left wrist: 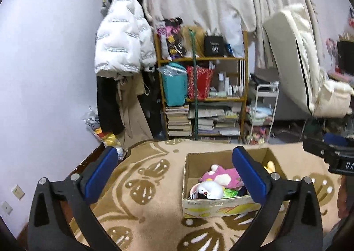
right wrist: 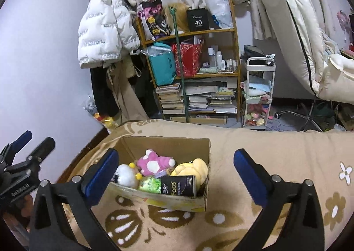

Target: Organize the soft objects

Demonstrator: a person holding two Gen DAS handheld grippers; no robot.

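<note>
An open cardboard box stands on a beige flowered blanket. Inside lie a pink plush, a white plush, a yellow plush, a green pack and a dark pack. My left gripper is open and empty, just short of the box. My right gripper is open and empty above the box's near side. Each gripper's body shows in the other's view.
Beyond the blanket's far edge stand a wooden shelf with books, bags and bottles, a coat rack with a white jacket, a small white cart and a tilted white mattress. A wall runs along the left.
</note>
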